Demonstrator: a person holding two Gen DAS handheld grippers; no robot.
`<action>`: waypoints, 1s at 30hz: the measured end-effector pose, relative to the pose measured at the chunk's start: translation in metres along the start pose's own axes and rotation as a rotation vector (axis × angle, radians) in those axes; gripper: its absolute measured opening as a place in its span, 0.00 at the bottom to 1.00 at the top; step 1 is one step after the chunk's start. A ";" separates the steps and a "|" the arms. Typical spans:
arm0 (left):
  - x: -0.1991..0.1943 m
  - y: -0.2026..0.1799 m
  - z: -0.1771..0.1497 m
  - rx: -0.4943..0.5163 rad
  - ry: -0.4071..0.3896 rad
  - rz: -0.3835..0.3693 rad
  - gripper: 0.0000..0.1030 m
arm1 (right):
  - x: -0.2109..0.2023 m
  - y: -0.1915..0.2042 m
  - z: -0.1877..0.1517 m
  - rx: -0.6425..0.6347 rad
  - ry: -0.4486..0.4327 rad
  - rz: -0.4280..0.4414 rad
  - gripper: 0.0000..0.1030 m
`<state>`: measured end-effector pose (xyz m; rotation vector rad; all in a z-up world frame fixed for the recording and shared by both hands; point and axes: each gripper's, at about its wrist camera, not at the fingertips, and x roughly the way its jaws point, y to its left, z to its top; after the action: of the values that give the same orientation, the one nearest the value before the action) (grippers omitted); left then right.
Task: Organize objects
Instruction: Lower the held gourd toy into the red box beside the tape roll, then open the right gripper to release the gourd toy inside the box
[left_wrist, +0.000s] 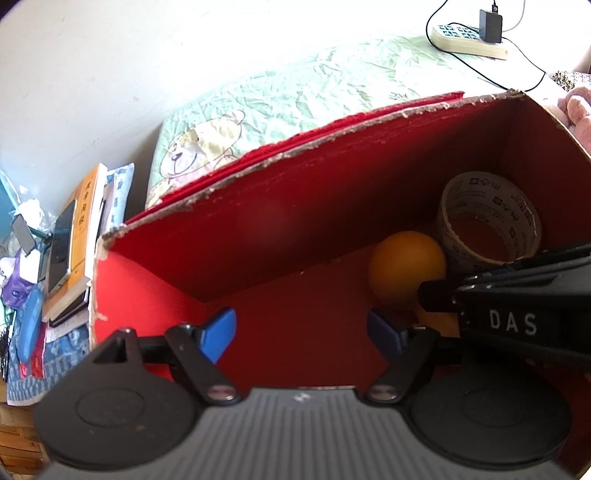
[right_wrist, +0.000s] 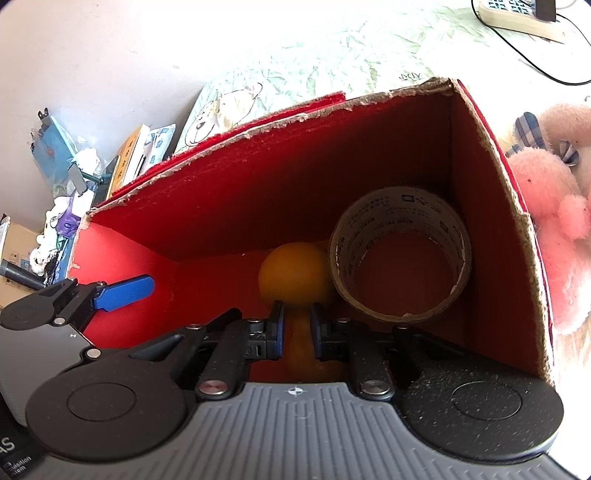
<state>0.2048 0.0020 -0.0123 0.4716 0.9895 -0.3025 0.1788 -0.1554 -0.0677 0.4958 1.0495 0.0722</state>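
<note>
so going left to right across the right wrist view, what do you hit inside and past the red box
left tool's blue finger → orange ball → tape roll → red box's right wall → pink plush toy

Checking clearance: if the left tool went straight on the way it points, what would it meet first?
The left tool would probably meet the bare floor of the red box, near the far wall; depth is hard to judge. The orange ball and tape roll lie right of that line.
</note>
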 end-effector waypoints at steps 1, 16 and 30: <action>0.000 0.000 0.000 -0.001 0.000 0.000 0.78 | 0.000 0.000 0.000 -0.001 0.000 0.003 0.18; -0.002 0.000 -0.001 -0.005 -0.015 0.006 0.80 | -0.004 -0.003 -0.003 0.005 -0.018 0.038 0.23; -0.007 0.000 -0.005 -0.027 -0.026 0.048 0.86 | -0.011 0.000 -0.005 -0.045 -0.081 0.086 0.23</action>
<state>0.1976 0.0045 -0.0087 0.4654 0.9547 -0.2511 0.1686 -0.1568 -0.0608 0.4993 0.9457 0.1499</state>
